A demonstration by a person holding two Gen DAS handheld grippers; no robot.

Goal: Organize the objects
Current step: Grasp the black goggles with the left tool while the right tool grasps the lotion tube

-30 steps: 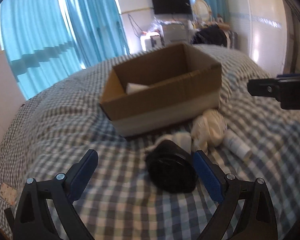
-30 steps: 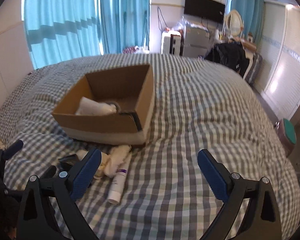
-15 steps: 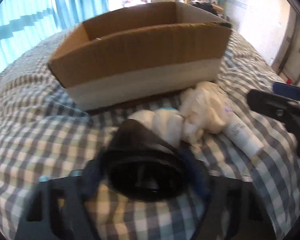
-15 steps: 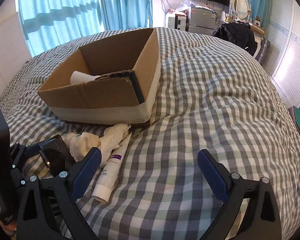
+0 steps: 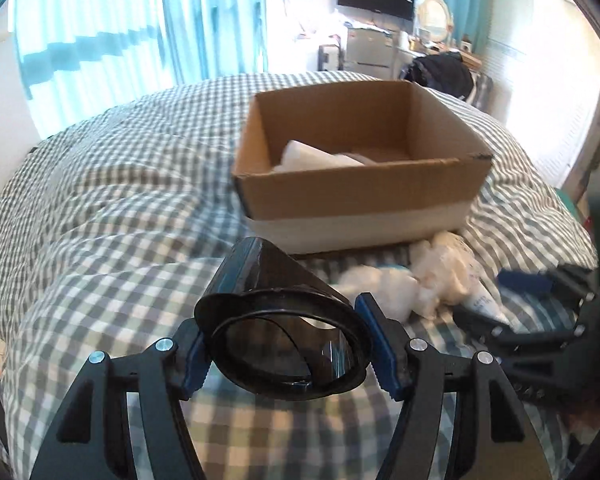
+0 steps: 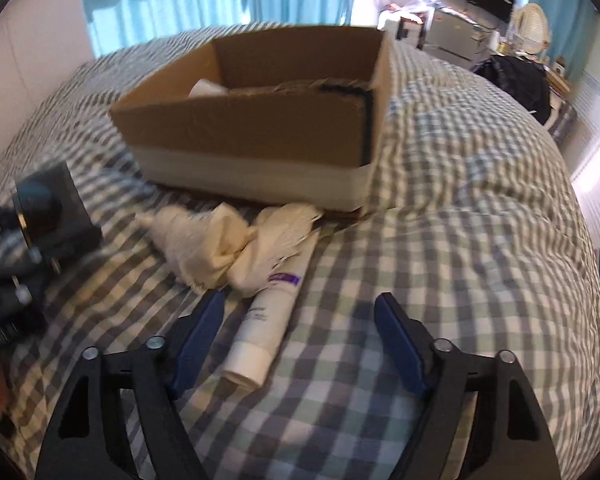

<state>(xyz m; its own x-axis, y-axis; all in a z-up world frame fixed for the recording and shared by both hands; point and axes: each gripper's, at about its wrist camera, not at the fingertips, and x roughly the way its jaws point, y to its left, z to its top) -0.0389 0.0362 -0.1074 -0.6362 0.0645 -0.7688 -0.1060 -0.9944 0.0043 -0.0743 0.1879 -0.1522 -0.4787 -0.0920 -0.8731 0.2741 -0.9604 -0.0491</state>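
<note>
We see a brown cardboard box (image 5: 364, 196) with a white lower band on the grey-and-white checked bedspread (image 5: 112, 208), beside a black cup (image 5: 280, 320).

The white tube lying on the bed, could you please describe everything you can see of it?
The white tube looks like soft plastic, with a purple label band and faint grey print. It lies flat on the checked bedspread, cap end toward the camera, between the open fingers of the right gripper, which do not touch it. Its far end is tucked under the cream cloth bundle.
</note>
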